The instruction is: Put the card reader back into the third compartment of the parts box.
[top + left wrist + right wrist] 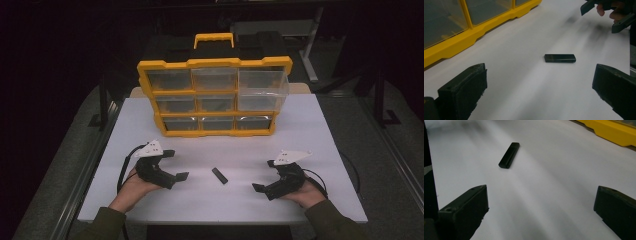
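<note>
Small black bar (219, 175), flat and oblong, lies on the white table (310, 130) near the front edge, roughly midway between the two grippers and touching neither. In the high view it sits at a slant, one end pointing far-left. Left gripper (176, 165) rests on the table to the left of the bar, held in the person's left hand (137, 185); its fingers (464, 93) are spread wide and released, nothing between them, aimed toward the bar. Right gripper (265, 175) rests to the right, held in the right hand (302, 192); its fingers (465, 213) are likewise spread apart and empty, the bar lying ahead of them. Each gripper carries a grey three-cornered plate on top and trails a black cable. At the far side of the table stands a yellow organizer case (215, 97), upright, with a grid of clear-fronted drawers and a carry handle on top. Upper right drawer (262, 82) juts out from the frame. Drawer contents cannot be made out.
</note>
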### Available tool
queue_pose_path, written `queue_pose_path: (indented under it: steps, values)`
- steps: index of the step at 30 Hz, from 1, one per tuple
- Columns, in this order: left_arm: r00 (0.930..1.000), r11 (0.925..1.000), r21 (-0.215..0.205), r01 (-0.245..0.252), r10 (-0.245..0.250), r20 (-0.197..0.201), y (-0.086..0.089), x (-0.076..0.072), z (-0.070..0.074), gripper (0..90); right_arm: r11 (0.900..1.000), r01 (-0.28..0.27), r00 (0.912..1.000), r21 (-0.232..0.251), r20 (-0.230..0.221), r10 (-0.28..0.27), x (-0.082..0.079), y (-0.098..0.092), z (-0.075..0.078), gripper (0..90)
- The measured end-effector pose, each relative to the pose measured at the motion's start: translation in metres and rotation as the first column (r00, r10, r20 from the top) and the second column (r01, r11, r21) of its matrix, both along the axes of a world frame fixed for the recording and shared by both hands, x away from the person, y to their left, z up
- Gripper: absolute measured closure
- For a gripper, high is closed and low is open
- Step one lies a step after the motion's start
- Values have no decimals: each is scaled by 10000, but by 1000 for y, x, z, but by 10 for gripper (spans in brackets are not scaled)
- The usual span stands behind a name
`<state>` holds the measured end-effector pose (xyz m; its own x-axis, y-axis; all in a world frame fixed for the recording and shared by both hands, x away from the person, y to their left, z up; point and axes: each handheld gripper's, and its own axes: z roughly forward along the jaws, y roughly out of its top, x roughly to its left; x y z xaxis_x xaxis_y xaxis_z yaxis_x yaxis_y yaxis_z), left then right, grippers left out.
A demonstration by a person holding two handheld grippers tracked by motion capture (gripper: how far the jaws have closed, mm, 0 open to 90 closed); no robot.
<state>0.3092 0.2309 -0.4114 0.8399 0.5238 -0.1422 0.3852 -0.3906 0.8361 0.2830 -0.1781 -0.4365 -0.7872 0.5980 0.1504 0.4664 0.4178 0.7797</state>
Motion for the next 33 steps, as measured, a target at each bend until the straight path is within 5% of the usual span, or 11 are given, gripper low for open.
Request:
queue_pose_path:
  steps: [33]
  values:
    - [10000,9999,-109,-54,54,-74,-26,6,3,0,10000,-9,10000,57,-69,10,0,0,0,0]
